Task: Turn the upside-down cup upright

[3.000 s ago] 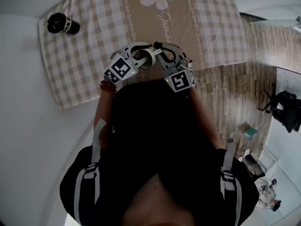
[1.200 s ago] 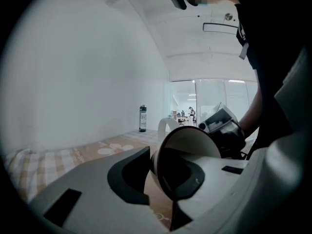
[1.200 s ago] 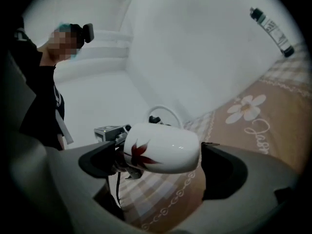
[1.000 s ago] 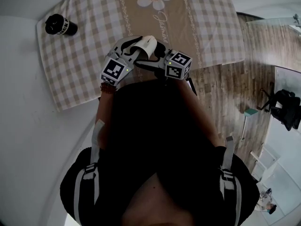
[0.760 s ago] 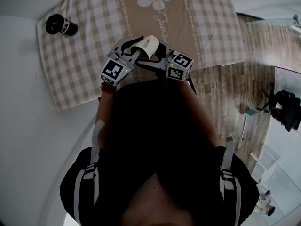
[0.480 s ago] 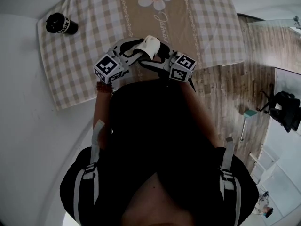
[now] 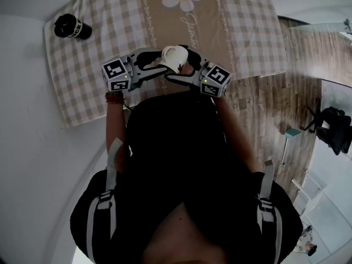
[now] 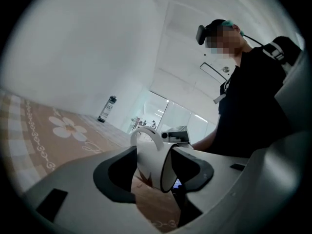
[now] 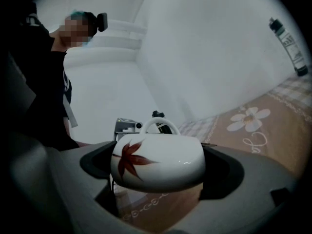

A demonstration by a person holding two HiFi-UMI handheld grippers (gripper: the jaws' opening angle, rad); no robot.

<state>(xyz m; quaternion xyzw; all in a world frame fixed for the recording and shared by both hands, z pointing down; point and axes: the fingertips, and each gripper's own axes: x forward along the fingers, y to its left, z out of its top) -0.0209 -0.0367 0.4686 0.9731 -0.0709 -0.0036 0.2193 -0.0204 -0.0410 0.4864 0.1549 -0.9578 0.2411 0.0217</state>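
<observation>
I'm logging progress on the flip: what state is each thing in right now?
cup: on its side, handle up, held aloft.
right gripper: jaws shut on the cup.
left gripper: jaws opening, cup between them.
bottle: standing upright on the tablecloth.
tablecloth: spread flat.

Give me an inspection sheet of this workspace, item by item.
Surface: checked tablecloth with a daisy runner.
Job's things: white cup with a red leaf, held off the cloth, lying sideways, handle up.
Clutter: black bottle near the cloth's far left corner.
Grippers: right gripper shut on the cup; left gripper fingers opening, cup between them.
Cables: nothing seen.
Surroundings: wood floor, black chair at the right.
</observation>
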